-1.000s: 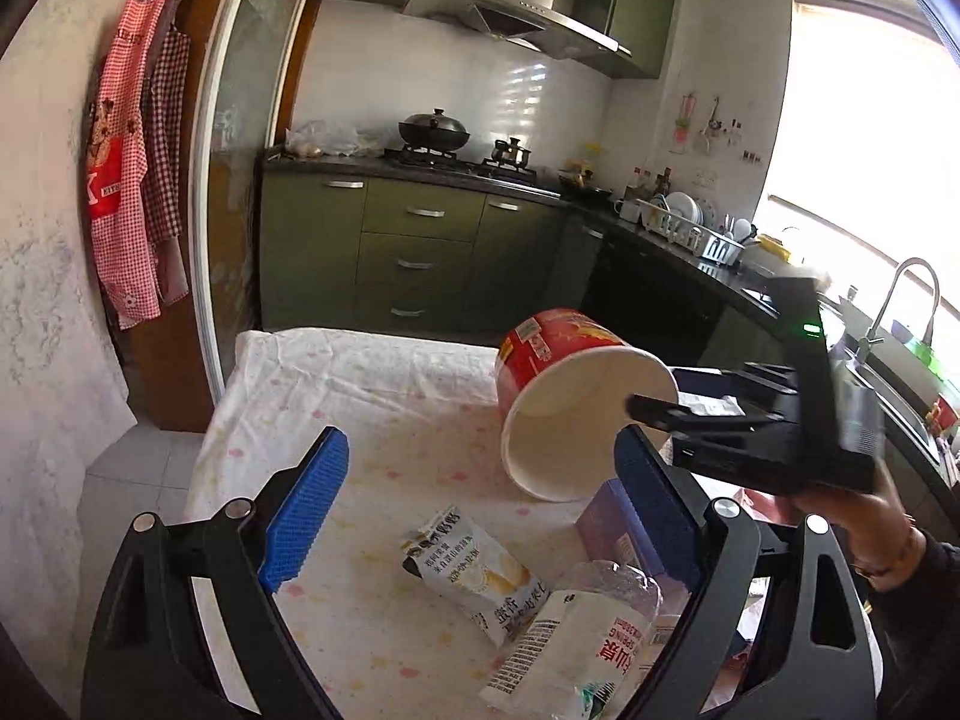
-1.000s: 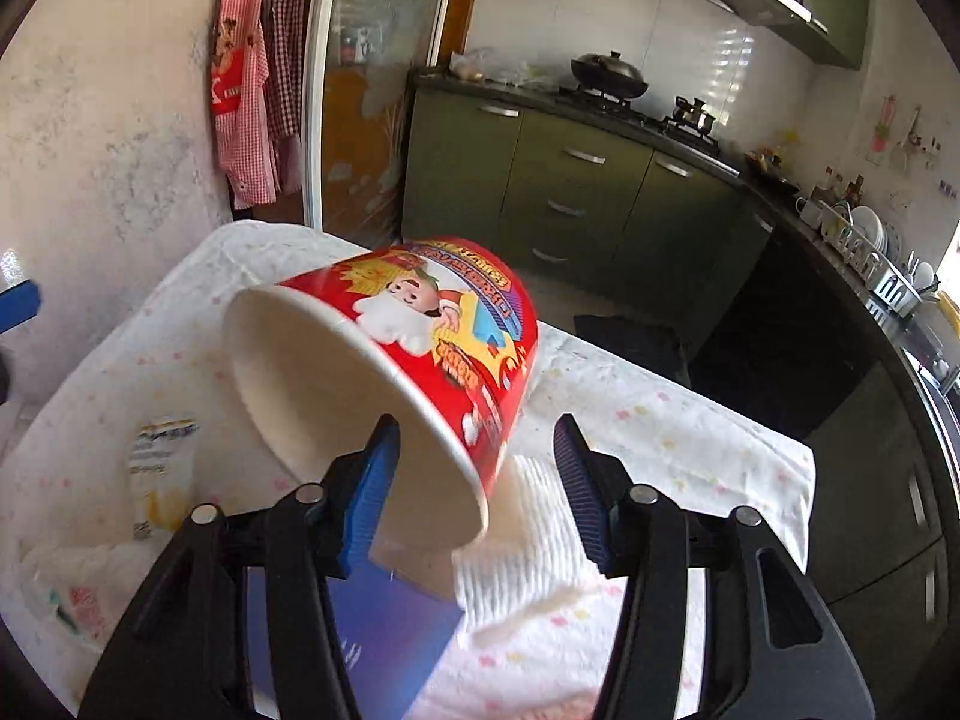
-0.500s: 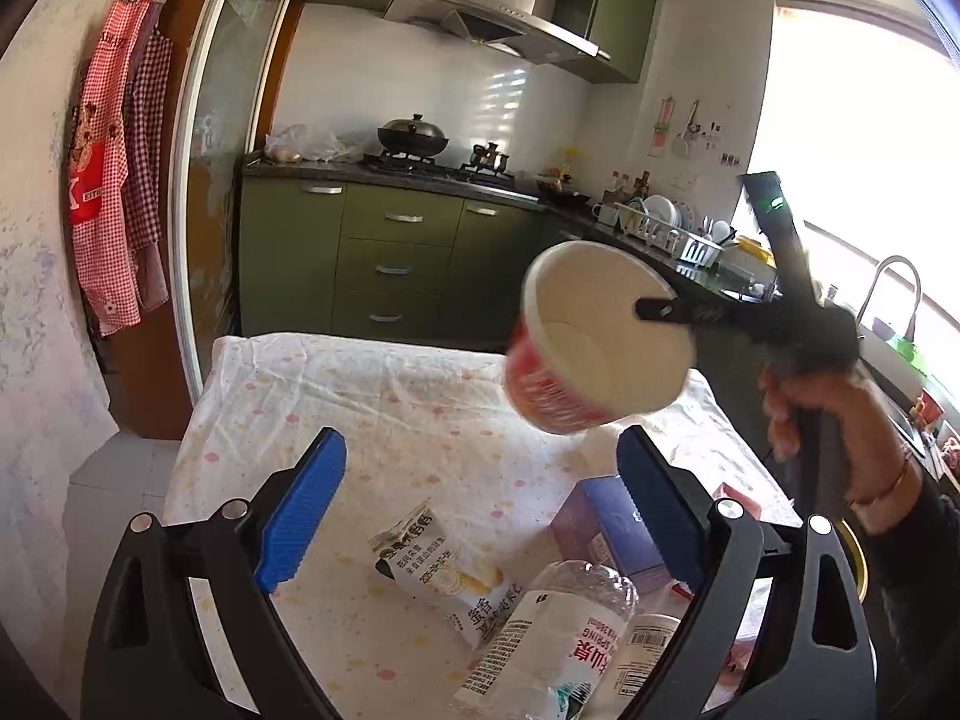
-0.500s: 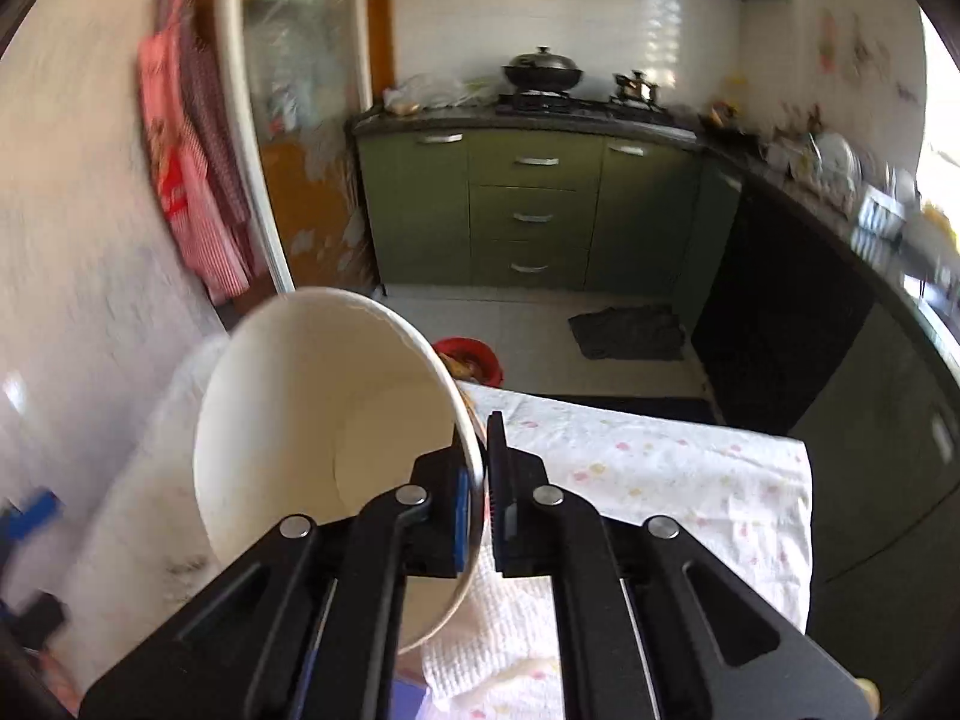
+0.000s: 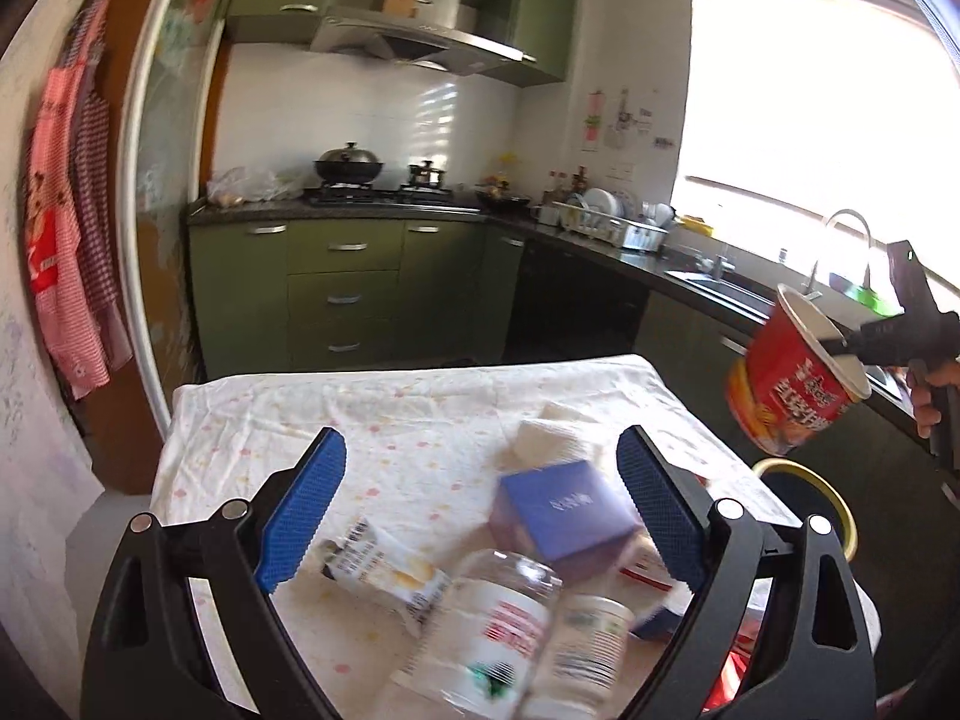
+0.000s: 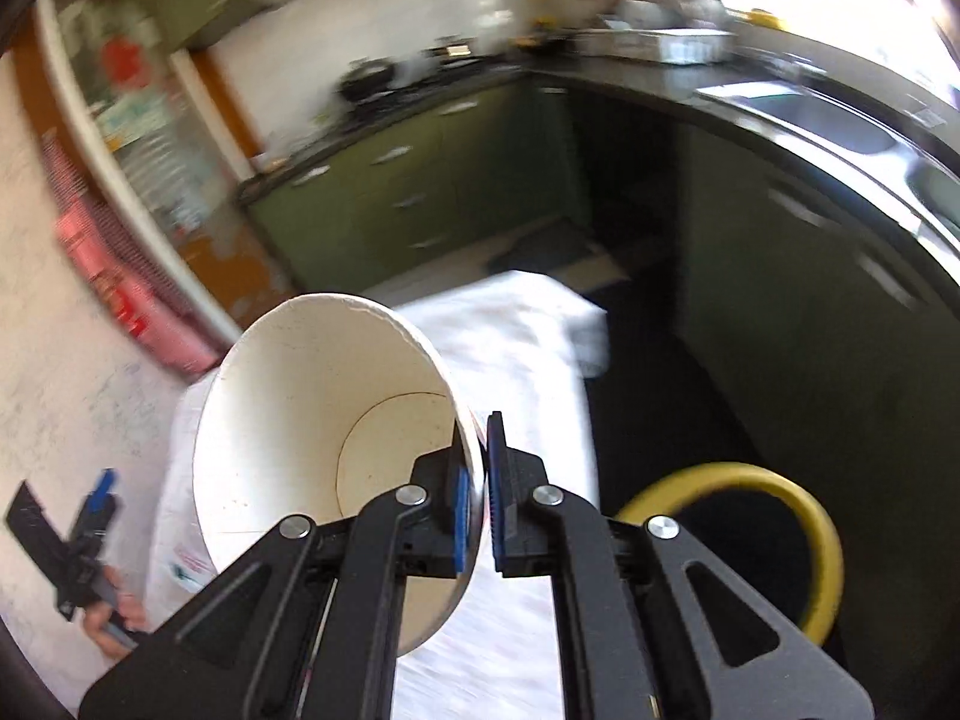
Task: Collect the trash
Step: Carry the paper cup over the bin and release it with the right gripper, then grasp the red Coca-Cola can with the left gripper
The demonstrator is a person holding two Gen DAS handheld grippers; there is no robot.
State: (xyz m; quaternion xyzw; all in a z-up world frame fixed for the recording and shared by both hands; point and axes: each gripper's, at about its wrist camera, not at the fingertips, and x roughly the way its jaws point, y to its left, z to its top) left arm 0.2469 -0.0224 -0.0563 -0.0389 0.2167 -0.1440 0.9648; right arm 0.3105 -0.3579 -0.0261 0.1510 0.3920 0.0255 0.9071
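While the right gripper [image 6: 477,498] pinches the rim of the red noodle cup [image 5: 792,387], pads pressed on either side of the paper wall, the cup hangs tilted in the air past the table's edge, above and just to one side of the yellow-rimmed bin [image 6: 774,480] on the floor. The step in hand looks to be the drop into that bin. To do it well, the cup should be carried until it sits squarely over the dark opening, then let go; releasing while off-centre risks it catching the yellow rim and bouncing out. A thin rim grip lets the cup swing, so a steady hand helps.

The cup's white interior [image 6: 336,420] shows nothing in it. The bin's inside is dark, and its contents cannot be made out.

The left gripper [image 5: 480,516] hovers over the cloth-covered table [image 5: 384,414], jaws wide apart and holding nothing. Below it lie more trash: a purple box [image 5: 564,510], a snack wrapper [image 5: 384,570], a clear plastic bottle [image 5: 498,624] and a small white-labelled bottle [image 5: 591,642].
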